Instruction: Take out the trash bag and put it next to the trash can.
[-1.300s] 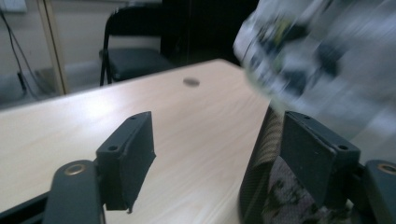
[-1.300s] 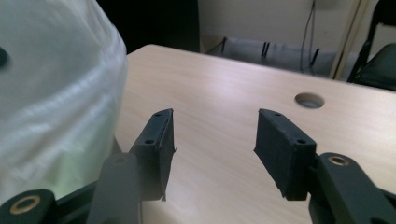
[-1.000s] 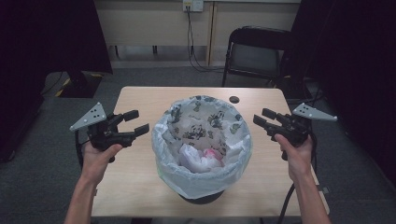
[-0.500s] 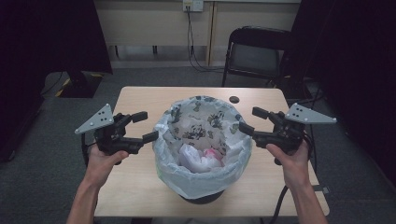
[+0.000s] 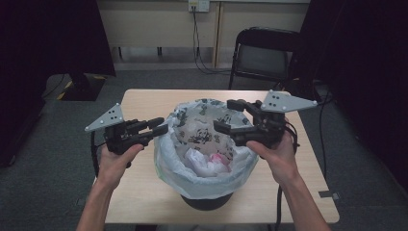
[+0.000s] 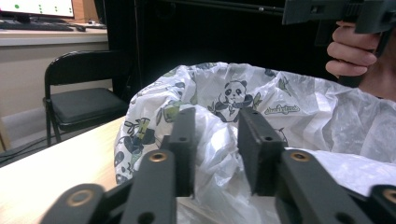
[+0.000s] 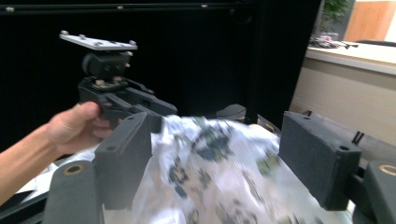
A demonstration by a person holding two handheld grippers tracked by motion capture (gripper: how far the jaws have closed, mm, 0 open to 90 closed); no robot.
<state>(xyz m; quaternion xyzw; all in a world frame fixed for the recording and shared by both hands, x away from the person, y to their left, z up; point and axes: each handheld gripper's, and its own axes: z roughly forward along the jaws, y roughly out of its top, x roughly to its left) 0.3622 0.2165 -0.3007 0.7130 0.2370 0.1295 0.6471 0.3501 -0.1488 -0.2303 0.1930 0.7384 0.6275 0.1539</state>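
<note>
A bin lined with a panda-print plastic bag stands mid-table, with crumpled white and pink waste inside. My left gripper is level at the bag's left rim. Its jaws have just been closing. In the left gripper view loose plastic lies between the pads, which stand apart. My right gripper hovers over the bag's right rim. Its jaws have just been opening and stand wide, with the bag below and beyond them and nothing gripped.
The wooden table has bare margins around the bin. A black folding chair stands behind the table's far right. Dark curtains flank both sides, and a cable trails down from the right hand.
The right gripper has risen and come inward from beside the bag to above its right rim. The left gripper has edged to the left rim and its jaws have narrowed.
</note>
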